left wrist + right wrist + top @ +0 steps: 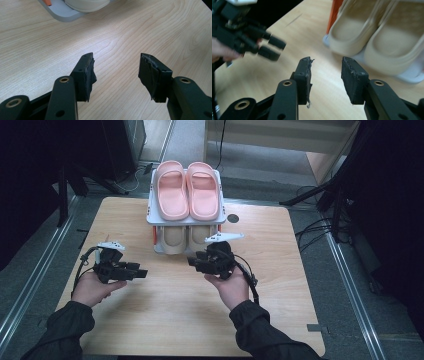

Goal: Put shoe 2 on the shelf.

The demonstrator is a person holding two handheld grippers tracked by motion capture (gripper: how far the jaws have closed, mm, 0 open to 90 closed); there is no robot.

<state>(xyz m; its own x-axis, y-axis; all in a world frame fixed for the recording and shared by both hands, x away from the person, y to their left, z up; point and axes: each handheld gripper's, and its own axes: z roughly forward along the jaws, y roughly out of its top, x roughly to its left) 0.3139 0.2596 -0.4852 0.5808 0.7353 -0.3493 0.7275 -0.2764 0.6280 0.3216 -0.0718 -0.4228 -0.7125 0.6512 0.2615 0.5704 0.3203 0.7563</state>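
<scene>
Left gripper (pixel 142 273) jaws wide, empty, over bare table (pixel 175 320), right gripper (pixel 192 262) released, empty, near beige slippers (pixel 182 237), hands low, palms up.

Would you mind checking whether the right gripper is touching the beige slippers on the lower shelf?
Apart. In the right gripper view, the right gripper has open, empty jaws, and bare wooden table shows between its tips and the beige slippers.

A light wooden table (pixel 190 320) stands on grey floor (pixel 350 285) amid dark surroundings.
</scene>
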